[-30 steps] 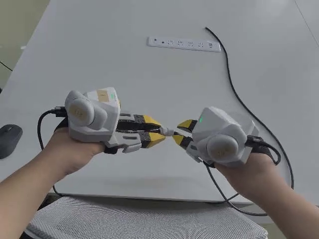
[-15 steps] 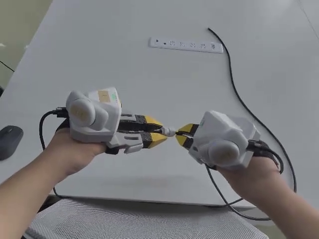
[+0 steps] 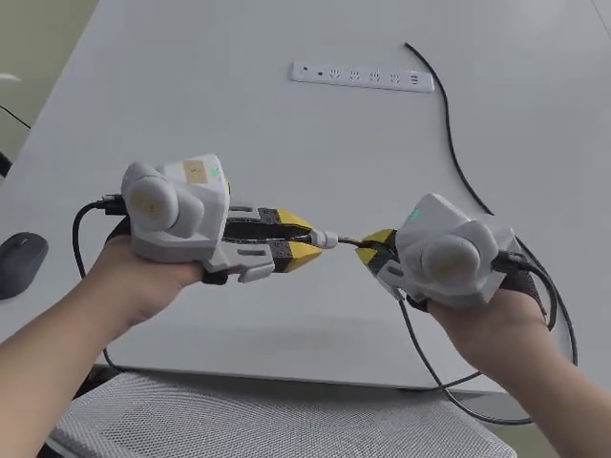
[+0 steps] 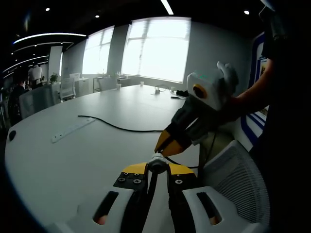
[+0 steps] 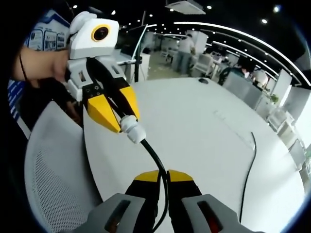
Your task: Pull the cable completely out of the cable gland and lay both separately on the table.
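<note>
A small white cable gland [image 3: 323, 239] is pinched in my left gripper [image 3: 307, 239], whose yellow-tipped jaws are shut on it; it shows as a grey ring [image 4: 157, 162] in the left gripper view and as a ribbed white plug [image 5: 132, 130] in the right gripper view. A thin black cable [image 3: 349, 242] runs out of the gland to my right gripper [image 3: 375, 247], which is shut on it. The same cable [image 5: 154, 155] curves from the gland down between the right gripper's [image 5: 163, 177] jaws. Both grippers are held above the table's front edge, tips facing each other a short gap apart.
A white power strip [image 3: 363, 76] lies at the far side of the white table [image 3: 239, 124], with a long black cord [image 3: 458, 153] running from it toward the right edge. A dark mouse [image 3: 19, 264] sits at the left edge. A mesh chair seat [image 3: 267, 420] is below.
My right gripper has drawn away to the right, widening the gap to the left gripper and exposing a short stretch of black cable between the gland and its jaws.
</note>
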